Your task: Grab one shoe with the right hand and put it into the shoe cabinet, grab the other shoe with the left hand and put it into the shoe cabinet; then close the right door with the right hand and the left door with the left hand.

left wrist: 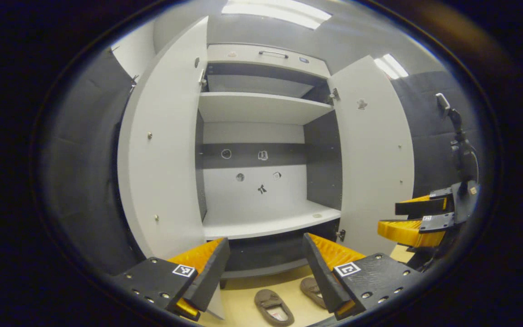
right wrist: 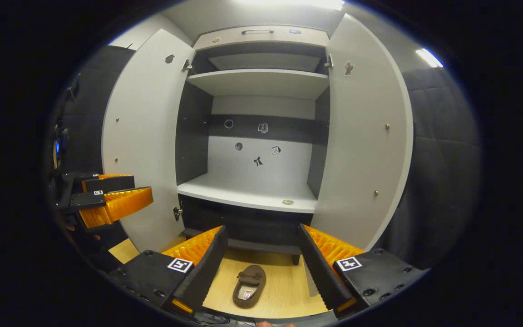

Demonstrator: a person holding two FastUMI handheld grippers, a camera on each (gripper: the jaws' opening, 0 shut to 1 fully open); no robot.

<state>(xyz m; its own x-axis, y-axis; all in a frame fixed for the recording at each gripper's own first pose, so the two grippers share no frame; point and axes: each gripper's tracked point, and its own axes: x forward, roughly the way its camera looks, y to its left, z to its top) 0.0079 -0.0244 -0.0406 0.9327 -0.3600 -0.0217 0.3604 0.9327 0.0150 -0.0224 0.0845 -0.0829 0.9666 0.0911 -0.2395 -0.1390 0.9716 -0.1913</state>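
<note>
Brown shoes point(left wrist: 274, 306) lie on the floor point(right wrist: 284, 290) before the open shoe cabinet point(right wrist: 248, 193); right gripper point(right wrist: 261, 268) and left gripper point(left wrist: 266, 268), jaws wide, hover ready to grasp.

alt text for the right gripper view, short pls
An open hand-held gripper faces a shoe cabinet with both doors swung open and bare shelves. One brown shoe lies on the wooden floor between its fingers. The other hand-held gripper is at left.
</note>
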